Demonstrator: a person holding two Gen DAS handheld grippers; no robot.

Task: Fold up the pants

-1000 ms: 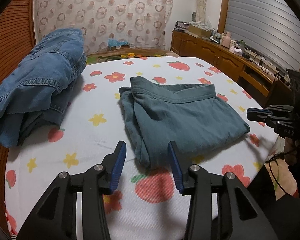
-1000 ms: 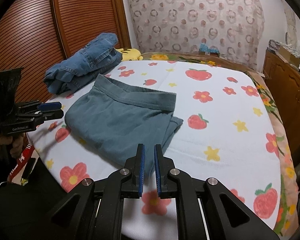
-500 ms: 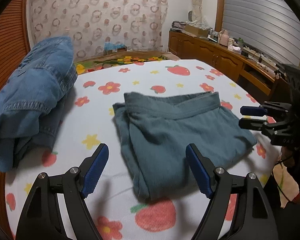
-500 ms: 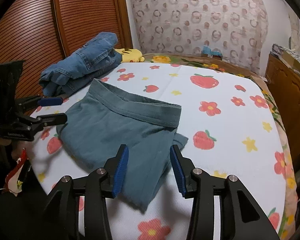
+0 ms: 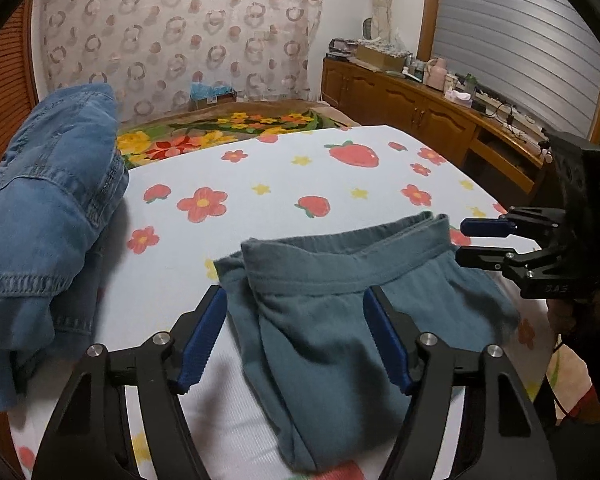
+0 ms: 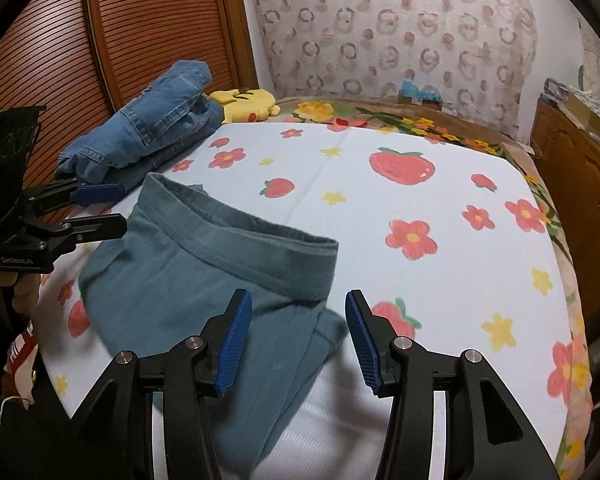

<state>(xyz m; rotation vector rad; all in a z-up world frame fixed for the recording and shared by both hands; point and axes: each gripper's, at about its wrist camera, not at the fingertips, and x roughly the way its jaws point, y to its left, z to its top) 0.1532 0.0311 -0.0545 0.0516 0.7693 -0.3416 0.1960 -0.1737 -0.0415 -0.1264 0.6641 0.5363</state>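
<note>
Folded teal pants (image 5: 340,320) lying flat near the front edge of the bed (image 5: 300,176), waistband toward the far side. Left gripper (image 5: 296,332) spread wide above the pants, just narrowed a little, pads touching nothing. Right gripper (image 6: 296,340) parted over the pants' right corner, gripping nothing. Blue jeans (image 5: 48,208) heaped at the left edge.

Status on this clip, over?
Left gripper open, empty; right gripper open, empty, jaws just widened. Teal pants folded on sheet. Jeans lie clear.
</note>
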